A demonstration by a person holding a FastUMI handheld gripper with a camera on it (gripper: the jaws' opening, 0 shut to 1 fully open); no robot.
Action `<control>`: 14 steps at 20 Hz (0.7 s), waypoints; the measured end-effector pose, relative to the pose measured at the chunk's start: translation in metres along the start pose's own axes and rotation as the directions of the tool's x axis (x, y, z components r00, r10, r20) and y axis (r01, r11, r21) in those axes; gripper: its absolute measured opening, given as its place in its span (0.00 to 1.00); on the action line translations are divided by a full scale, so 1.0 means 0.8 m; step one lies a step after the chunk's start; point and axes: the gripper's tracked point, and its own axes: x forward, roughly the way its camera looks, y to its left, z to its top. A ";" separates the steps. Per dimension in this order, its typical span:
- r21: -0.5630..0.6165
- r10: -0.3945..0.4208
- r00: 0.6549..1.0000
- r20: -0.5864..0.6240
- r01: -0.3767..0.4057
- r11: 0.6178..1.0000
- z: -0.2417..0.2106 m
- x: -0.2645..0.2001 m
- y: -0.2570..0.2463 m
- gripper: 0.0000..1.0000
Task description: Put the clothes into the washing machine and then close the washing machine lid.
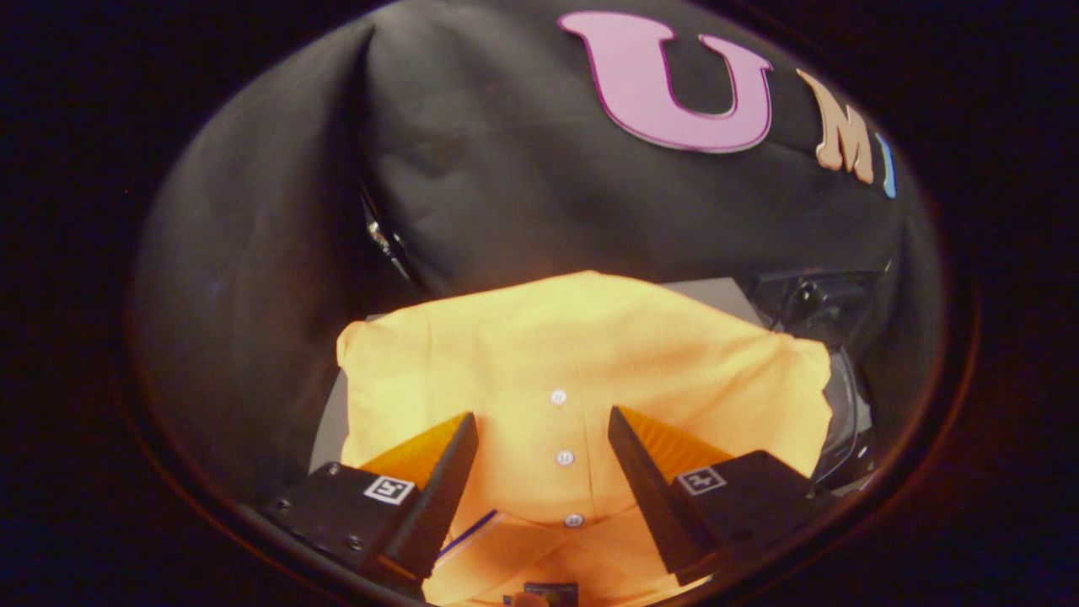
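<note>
The gripper hangs with its two fingers spread wide and nothing between them but open air above cloth; neither finger presses on anything that can be made out. Directly below and between the fingers lies the yellow polo shirt, folded flat with its front upward. Its button placket runs straight down the gap between the fingers, three white buttons in a row, and the collar sits nearest the tool, at the base of the fingers. The body of the shirt stretches away beyond the fingertips and out past both of them to either side.

The shirt rests on a pale grey surface, a strip of which shows beyond its far edge and another alongside its left edge. Further right, beyond the shirt's right edge, there is dark equipment with cables; whether that is part of the washing machine cannot be told.

This looks like the opening step: reaching for the garment, with the pick-up not yet made. The next move calls for lowering the fingers onto the cloth near the placket and pinching together so that a fold of fabric bunches between them. Thin flat fabric may slip out, so a deep bite is wise.
</note>
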 end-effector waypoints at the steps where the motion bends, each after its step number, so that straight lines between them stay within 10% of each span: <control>1: -0.041 -0.038 0.999 0.017 0.039 0.998 -0.001 -0.010 -0.003 0.94; 5: -0.054 -0.075 0.985 0.158 0.085 0.995 0.009 -0.005 0.003 0.87; 9: -0.143 -0.019 0.985 0.174 0.044 0.989 0.008 -0.016 0.003 0.10; 14: -0.112 -0.132 0.967 0.219 0.159 0.981 0.004 -0.039 -0.027 0.02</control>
